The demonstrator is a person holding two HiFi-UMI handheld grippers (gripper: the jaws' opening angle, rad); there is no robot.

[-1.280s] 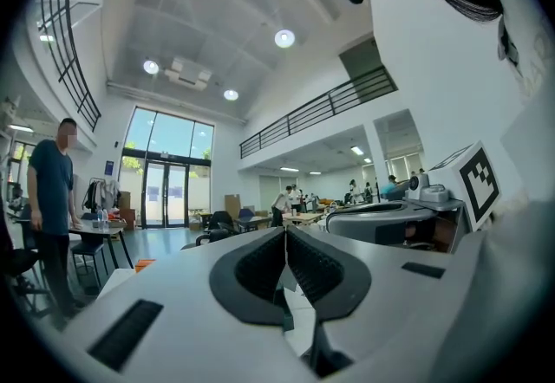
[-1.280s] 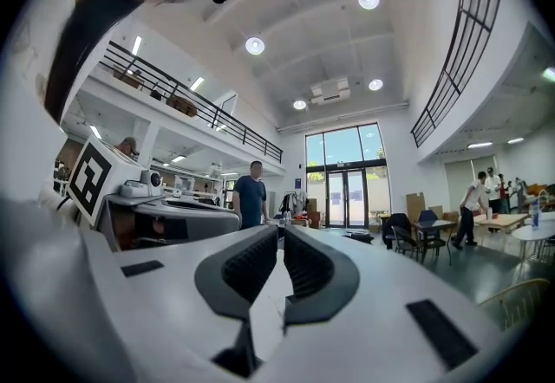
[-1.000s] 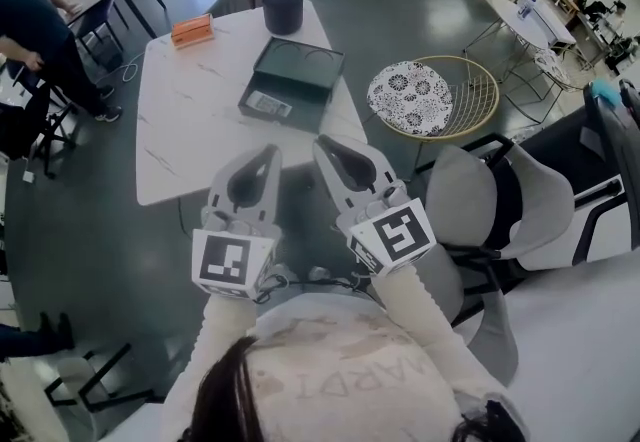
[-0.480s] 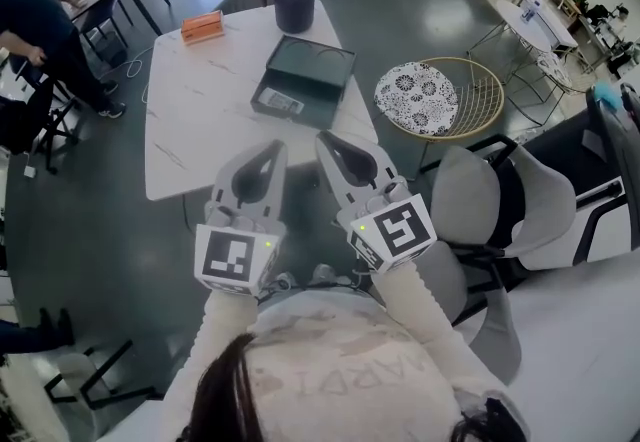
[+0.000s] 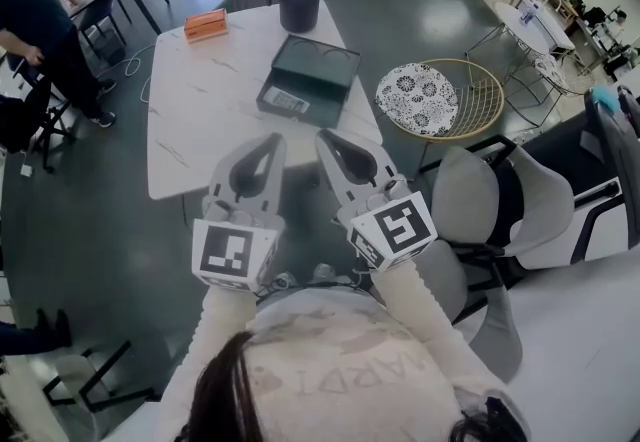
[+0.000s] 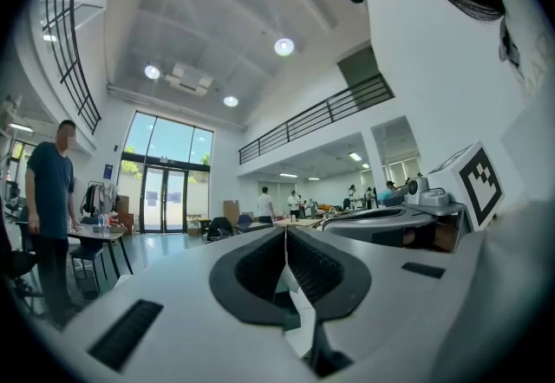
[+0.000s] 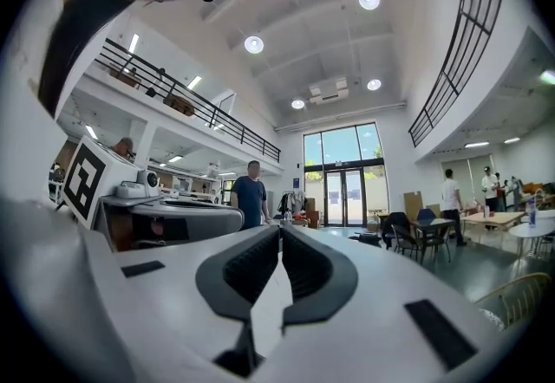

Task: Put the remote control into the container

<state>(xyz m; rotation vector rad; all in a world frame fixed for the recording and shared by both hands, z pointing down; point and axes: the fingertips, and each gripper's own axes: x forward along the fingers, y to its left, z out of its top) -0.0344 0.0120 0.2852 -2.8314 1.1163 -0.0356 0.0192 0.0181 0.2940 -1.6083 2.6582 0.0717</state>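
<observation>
The white worktop (image 5: 200,120) stands ahead of the person and a little to the left. Both grippers are held low in front of the body, short of its near edge, so everything of the task lies forward of them. To the right, a grey chair (image 5: 490,200) is close beside the right arm, and a round chair (image 5: 470,105) with a patterned cushion stands near the worktop's right corner; in my judgement neither blocks the direct line forward. The dark green container (image 5: 318,70) sits on the right half of the worktop, open upward and turned at an angle, with its near edge toward the grippers. The left gripper (image 5: 272,141) and the right gripper (image 5: 324,137) point side by side toward it, and each gripper's own view shows the jaws closed together with nothing between them. The right gripper seems slightly nearer to the container, but the difference is small. Behind the container stands a dark jug (image 5: 300,2), and an orange box (image 5: 205,25) lies at the far left; both are well apart from the path. Along the near left edge of the container there is a small dark piece with a pale label, which I take for the remote control (image 5: 286,102); its long axis follows that edge. Whether it rests on the worktop against the container or is only a label on the wall, I cannot tell, as it is too small.
</observation>
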